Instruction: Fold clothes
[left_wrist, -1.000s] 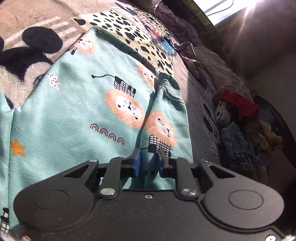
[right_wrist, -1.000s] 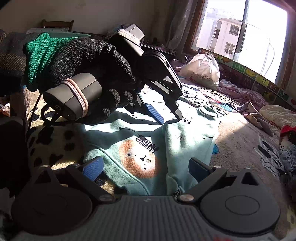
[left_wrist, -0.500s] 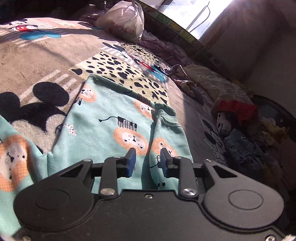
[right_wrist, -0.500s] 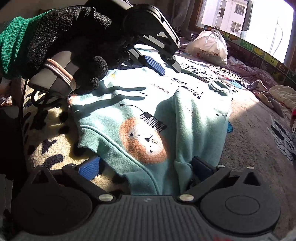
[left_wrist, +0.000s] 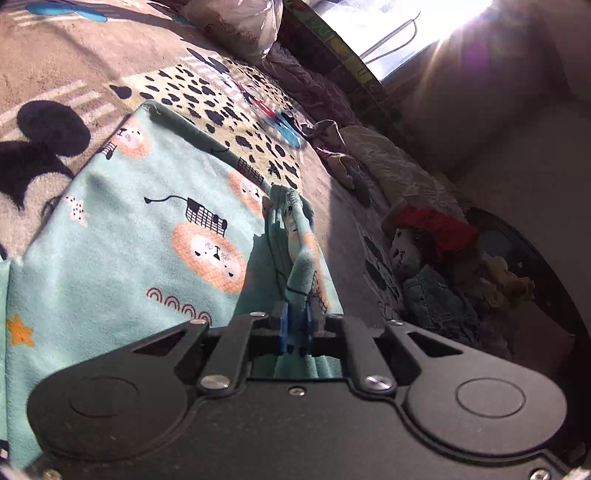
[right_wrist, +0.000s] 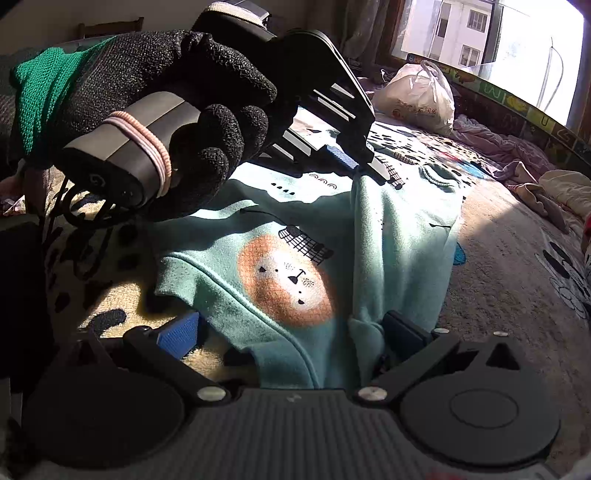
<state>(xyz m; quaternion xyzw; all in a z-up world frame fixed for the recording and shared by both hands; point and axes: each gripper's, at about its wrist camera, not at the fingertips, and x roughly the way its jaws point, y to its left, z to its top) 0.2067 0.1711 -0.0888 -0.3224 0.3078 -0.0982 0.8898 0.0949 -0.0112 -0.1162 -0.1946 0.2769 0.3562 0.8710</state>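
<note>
A mint-green child's top with orange lion faces (left_wrist: 147, 236) lies flat on the patterned blanket. My left gripper (left_wrist: 295, 325) is shut on its folded sleeve (left_wrist: 301, 258), pinching it into a raised ridge. In the right wrist view the left gripper (right_wrist: 354, 162), held by a black-gloved hand (right_wrist: 177, 110), lifts that sleeve fold (right_wrist: 369, 221). My right gripper (right_wrist: 288, 332) is open, its blue pads (right_wrist: 177, 332) straddling the top's near hem (right_wrist: 258, 314), low over the blanket.
A Mickey-print blanket (left_wrist: 48, 140) covers the surface. A white plastic bag (right_wrist: 417, 96) sits by the window. Loose clothes (right_wrist: 517, 173) lie at the right. A rag doll with red hair (left_wrist: 424, 243) lies at the right edge.
My left gripper has closed on the sleeve and lifted it into a ridge. My right gripper has stayed open at the hem.
</note>
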